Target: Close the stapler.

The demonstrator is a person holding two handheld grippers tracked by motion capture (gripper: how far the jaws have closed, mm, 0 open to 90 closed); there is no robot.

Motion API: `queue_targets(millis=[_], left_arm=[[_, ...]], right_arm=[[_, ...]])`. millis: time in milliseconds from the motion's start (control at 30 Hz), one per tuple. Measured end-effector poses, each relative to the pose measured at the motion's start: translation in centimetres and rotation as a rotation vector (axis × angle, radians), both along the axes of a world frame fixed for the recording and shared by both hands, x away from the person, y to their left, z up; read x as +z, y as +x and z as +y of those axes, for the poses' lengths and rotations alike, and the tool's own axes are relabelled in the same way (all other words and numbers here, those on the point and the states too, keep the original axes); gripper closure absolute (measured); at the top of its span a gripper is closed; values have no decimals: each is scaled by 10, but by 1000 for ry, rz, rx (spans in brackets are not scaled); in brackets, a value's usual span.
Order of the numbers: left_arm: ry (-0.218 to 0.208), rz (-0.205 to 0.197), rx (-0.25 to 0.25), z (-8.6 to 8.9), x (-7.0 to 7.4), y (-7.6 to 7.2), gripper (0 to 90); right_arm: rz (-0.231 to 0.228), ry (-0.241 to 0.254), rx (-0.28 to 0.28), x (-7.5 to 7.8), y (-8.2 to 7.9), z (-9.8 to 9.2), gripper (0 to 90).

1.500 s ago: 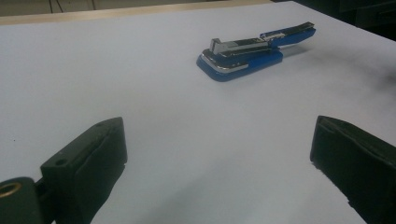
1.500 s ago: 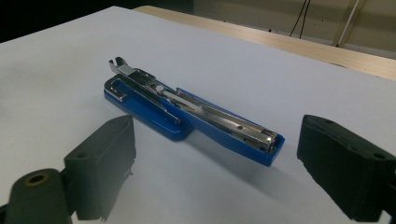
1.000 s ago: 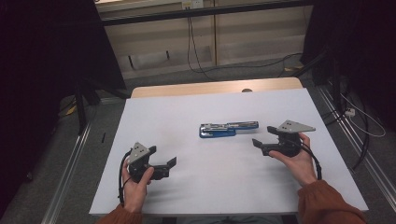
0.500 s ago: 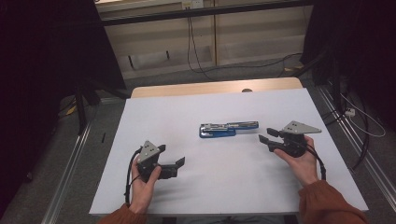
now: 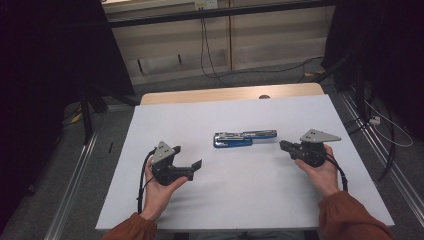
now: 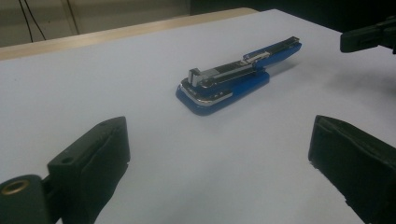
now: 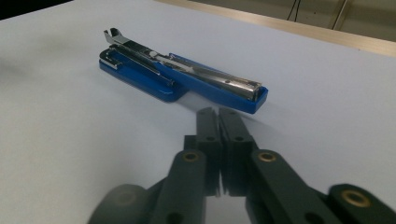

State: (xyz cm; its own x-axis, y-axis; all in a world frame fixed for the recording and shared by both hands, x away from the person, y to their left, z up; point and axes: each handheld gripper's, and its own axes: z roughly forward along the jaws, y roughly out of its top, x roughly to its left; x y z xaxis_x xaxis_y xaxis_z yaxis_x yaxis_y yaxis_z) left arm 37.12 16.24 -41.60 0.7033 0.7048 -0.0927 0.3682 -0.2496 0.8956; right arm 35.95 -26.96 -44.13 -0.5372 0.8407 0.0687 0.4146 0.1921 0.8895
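Mid-table sits the blue stapler, opened flat, glossy plastic base, chrome rail. Right tongs at its 3 o'clock, just closed, empty, tips near its end. Left tongs at 8 o'clock, wide open, empty. Risk: closed tips nudge it; smooth white table, so it slides.

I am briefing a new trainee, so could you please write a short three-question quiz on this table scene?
1. True or false: the right gripper is clamped on the blue stapler.
2. Which gripper has its jaws wide apart? A) left gripper B) right gripper
3. Fill in: the stapler lies on the white ____.

Key: 1. False: its jaws are shut together, empty, just short of the stapler. 2. A. 3. table.
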Motion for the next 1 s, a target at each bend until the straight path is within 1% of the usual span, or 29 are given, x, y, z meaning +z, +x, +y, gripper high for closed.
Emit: queue_targets(millis=[33, 67, 133, 167, 200, 233, 267, 300, 333, 400, 433, 500, 533, 600, 700, 733, 767, 800, 867, 900, 1000], left_arm=[[-3, -1, -2, -3, 1, 3, 65], [-2, -3, -2, -4, 2, 4, 68], [-5, -14, -7, -9, 4, 8, 74], [-11, -17, -12, -12, 5, 10, 93], [-4, -23, -6, -15, 5, 12, 122], [2, -26, 0, -17, 4, 13, 130], [7, -21, -5, -19, 4, 15, 132], [12, -7, -19, -22, 3, 18, 157], [19, -1, -21, -24, 3, 20, 193], [21, 3, -28, -26, 1, 24, 235], [16, 5, -30, -27, 0, 27, 272], [1, 8, -34, -29, 0, 29, 309], [18, 8, -56, -31, 0, 31, 353], [36, 5, -71, -34, 1, 33, 417], [23, 20, -93, -39, -1, 36, 500], [21, 20, -95, -40, -1, 37, 513], [10, 27, -100, -42, -1, 38, 515], [13, 27, -101, -44, -2, 39, 529], [21, 29, -105, -47, -3, 41, 585], [28, 34, -108, -50, -4, 43, 592], [24, 35, -108, -54, -3, 49, 645]], right_arm=[[0, 3, 3, 0, 0, 0, 900], [8, 17, 4, -1, 1, -1, 900], [11, 2, 7, -1, 3, -2, 900], [10, 4, 4, -1, 4, -3, 900], [15, 8, -1, 0, 4, -4, 900], [12, 1, 0, 0, 4, -5, 900], [11, 4, -3, 0, 4, -5, 900], [11, 5, -2, 0, 4, -5, 900], [10, -2, 0, 0, 4, -6, 900], [11, 1, 0, 0, 4, -5, 900], [12, 0, 1, 0, 4, -5, 900], [10, -14, 8, -1, 4, -4, 900], [4, -26, 11, -2, 4, -3, 900], [8, -37, 19, -4, 4, -1, 900], [7, -43, 19, -5, 6, 1, 900], [8, -43, 17, -5, 7, 1, 900], [9, -41, 16, -6, 7, 1, 900], [10, -39, 16, -6, 7, 1, 900], [11, -36, 17, -5, 9, 1, 900], [12, -38, 14, -5, 10, 0, 900], [15, -37, 15, -6, 13, 0, 900]])
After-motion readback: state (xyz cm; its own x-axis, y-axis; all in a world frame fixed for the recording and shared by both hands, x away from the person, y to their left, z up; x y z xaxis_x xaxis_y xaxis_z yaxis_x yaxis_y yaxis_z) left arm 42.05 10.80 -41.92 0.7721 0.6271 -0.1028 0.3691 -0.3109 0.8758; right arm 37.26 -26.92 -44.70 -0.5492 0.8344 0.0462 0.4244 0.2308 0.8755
